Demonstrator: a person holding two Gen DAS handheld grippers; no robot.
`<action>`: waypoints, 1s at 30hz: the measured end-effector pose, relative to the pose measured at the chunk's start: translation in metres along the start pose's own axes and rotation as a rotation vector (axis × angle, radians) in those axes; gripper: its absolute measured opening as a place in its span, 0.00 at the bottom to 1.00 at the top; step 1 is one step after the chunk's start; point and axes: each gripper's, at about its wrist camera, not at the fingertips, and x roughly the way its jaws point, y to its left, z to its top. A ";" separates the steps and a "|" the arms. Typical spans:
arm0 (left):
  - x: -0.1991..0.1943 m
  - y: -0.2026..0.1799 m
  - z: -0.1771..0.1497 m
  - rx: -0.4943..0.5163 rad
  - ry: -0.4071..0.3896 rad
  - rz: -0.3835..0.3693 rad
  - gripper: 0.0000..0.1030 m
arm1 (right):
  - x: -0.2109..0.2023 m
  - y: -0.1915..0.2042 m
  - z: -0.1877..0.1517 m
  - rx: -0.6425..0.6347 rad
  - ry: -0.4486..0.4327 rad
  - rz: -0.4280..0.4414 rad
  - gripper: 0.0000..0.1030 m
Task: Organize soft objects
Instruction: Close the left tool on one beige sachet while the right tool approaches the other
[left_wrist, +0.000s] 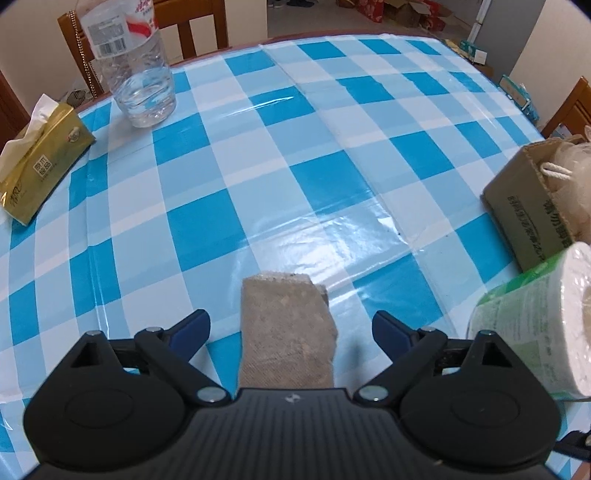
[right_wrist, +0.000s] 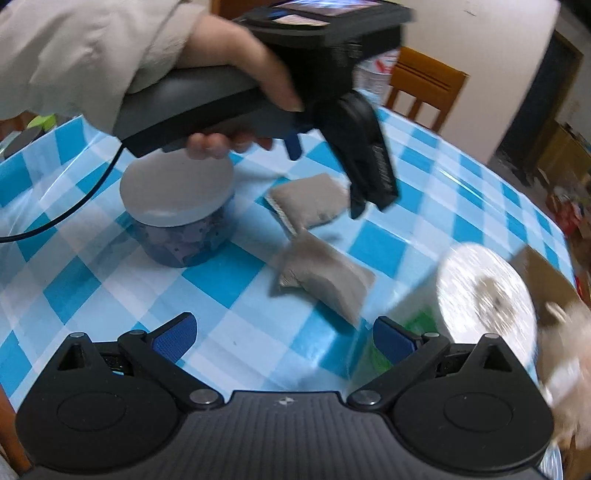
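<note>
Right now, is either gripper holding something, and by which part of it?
Nothing is held. The left gripper is open astride a grey pouch on the table, pads clear of it. The right gripper is open, with only tablecloth between its fingers.

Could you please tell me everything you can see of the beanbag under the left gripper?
The beanbag is a small grey-tan cloth pillow with a coarse weave and a stitched seam along its end. It looks soft and slightly lumpy. It lies flat on the checked tablecloth, between the blue pads of the left gripper, which stand wide on either side without touching it. In the right wrist view a second beanbag lies close beside it; whether they touch is unclear.
</note>
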 end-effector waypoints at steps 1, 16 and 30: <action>0.001 0.001 0.000 -0.003 0.002 0.002 0.90 | 0.003 0.001 0.003 -0.011 0.000 0.005 1.00; 0.007 0.005 0.002 -0.015 0.014 -0.025 0.90 | 0.069 0.004 0.036 -0.099 0.037 0.048 1.00; 0.008 0.002 0.000 0.006 0.028 -0.018 0.87 | 0.064 0.008 0.031 -0.077 0.075 0.147 1.00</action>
